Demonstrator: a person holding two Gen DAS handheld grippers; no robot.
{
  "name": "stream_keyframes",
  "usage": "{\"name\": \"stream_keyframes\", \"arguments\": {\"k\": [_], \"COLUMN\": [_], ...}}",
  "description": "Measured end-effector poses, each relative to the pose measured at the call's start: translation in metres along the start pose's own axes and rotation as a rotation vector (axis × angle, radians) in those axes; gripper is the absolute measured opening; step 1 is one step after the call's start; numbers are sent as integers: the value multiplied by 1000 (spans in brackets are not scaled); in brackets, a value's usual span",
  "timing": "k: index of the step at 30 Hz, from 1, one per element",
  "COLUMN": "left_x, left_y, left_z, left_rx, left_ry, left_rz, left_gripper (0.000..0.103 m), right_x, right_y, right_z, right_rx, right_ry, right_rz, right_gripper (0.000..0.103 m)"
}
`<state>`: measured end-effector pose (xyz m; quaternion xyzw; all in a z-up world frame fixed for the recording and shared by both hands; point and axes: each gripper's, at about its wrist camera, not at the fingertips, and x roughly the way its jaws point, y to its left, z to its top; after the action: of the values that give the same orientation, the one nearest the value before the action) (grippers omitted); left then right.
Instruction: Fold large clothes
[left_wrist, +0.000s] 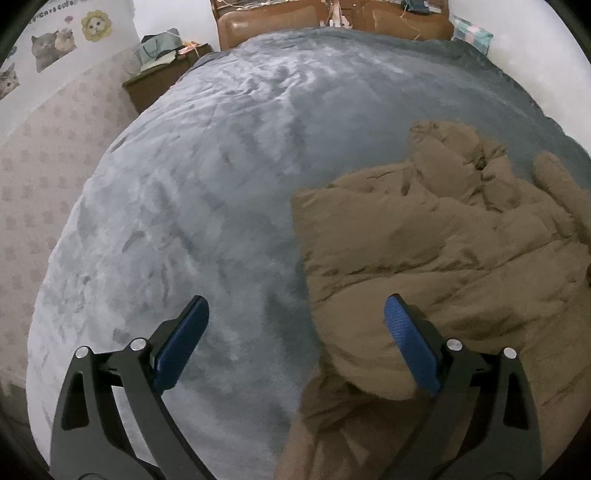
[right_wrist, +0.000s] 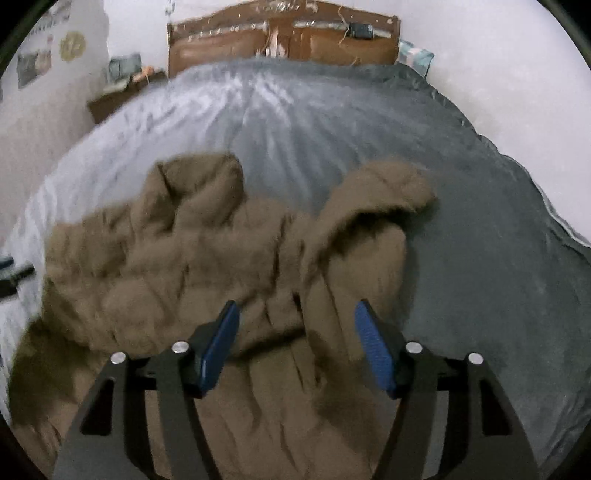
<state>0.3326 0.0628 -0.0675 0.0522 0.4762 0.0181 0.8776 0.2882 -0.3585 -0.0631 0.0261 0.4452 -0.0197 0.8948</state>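
A large brown padded coat (left_wrist: 443, 251) lies crumpled on a grey-blue bed cover (left_wrist: 221, 166). In the left wrist view it fills the right half and its left edge runs between my fingers. My left gripper (left_wrist: 295, 332) is open and empty above that edge. In the right wrist view the coat (right_wrist: 207, 258) spreads across the near bed cover (right_wrist: 480, 240), with two raised lumps at its far side. My right gripper (right_wrist: 295, 339) is open and empty just above the coat's middle. The left gripper's tip (right_wrist: 14, 275) shows at the left edge.
A brown headboard (right_wrist: 280, 40) stands at the far end of the bed. A wooden nightstand (left_wrist: 159, 74) with bags on it is at the far left, beside a wall with cat stickers (left_wrist: 48, 48). A striped pillow (left_wrist: 472, 33) lies at the far right.
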Motion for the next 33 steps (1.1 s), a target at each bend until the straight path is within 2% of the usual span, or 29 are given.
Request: {"name": "stream_keyframes", "arguments": {"k": [3,5,7,8,9,10,12,14,17,20,23,25,27,29,30,31,33], "left_x": [2,4,6,10,12,15,21,28,45,73,89,84,65,43,30,22,14], "left_y": [-12,-22,-28,-31,-32,-33,-36,-44,-53,-58,-53,-48,-43,-38,-35,-34,-34], "left_z": [6,7,5,4,4,3,2,3,10,18,24,25,21,15,9,3,-9], "left_rx": [1,14,26,28,28,29,40,63,75,68,34,11,13,23,26,31,52], "left_ry": [14,22,37,54,63,74,98,105,132,183,213,217,183,127,91,67,50], "left_rz": [-39,-61,-66,-75,-81,-91,-91,-69,-73,-64,-73,-78,-68,-69,-64,-55,-41], "left_gripper": [95,90,76,72,62,52,46,46,46,47,47,47,47,60,76,84,84], "right_x": [17,38,52,62,70,78,90,103,120,129,135,134,120,98,92,86,81], "right_y": [21,49,71,81,84,86,84,77,53,38,44,45,43,42,44,46,52], "right_z": [17,20,14,11,5,2,-4,-9,-10,-5,1,4,7,3,2,-2,-15], "right_rx": [-16,-76,-156,-198,-227,-240,-270,-310,-265,-188,-179,-163,-129,-85,-68,-55,-58], "right_ry": [-10,5,15,22,36,58,93,115,165,196,197,203,188,137,124,117,124], "right_rz": [40,51,22,-8,-24,-26,-62,-150,-198,-159,-164,-159,-126,-57,-27,7,57], "right_gripper": [65,61,44,32,20,16,13,9,4,4,4,5,9,9,10,12,23]}}
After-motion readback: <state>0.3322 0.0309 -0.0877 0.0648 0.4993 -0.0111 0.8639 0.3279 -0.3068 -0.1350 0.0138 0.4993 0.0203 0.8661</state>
